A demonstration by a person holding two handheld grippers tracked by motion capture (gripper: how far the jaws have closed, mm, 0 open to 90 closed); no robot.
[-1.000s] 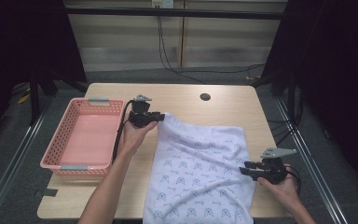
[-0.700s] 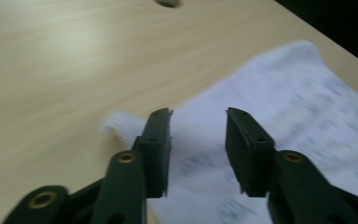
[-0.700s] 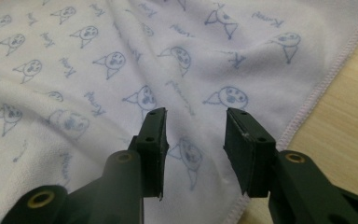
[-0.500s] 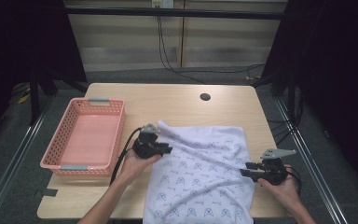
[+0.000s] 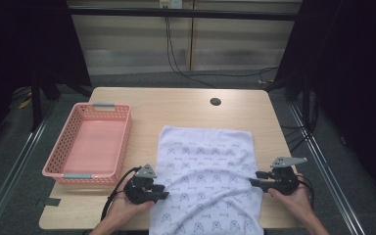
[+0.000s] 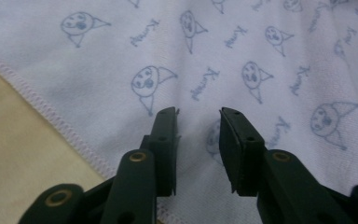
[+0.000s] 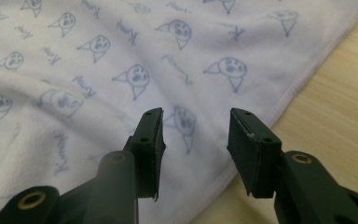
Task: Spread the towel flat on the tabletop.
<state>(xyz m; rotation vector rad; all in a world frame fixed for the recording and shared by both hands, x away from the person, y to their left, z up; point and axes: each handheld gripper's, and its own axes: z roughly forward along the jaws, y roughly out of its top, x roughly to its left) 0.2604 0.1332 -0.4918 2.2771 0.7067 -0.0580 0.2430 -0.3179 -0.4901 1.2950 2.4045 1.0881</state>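
A white towel [image 5: 205, 171] printed with blue cartoon faces lies spread on the wooden table [image 5: 176, 107], its near end hanging over the front edge. My left gripper [image 5: 159, 192] rests at the towel's near left edge, pointing right. In the left gripper view the towel [image 6: 261, 46] lies under the left gripper [image 6: 198, 112], whose jaws have just been opening and hold nothing. My right gripper [image 5: 252, 180] sits at the towel's right edge, pointing left. Its jaws, seen as the right gripper [image 7: 196, 112] over the towel's hem [image 7: 279, 102], have also been opening, with nothing pinched.
A pink plastic basket [image 5: 124, 142] stands on the table's left side, with nothing in it. A small round hole [image 5: 215, 102] sits near the far edge. Bare wood runs beyond the towel and to its right [image 7: 335, 93]. Cables lie on the floor behind.
My left gripper has come from the towel's far left corner down along its left edge to the near side. The right gripper has stayed where it was.
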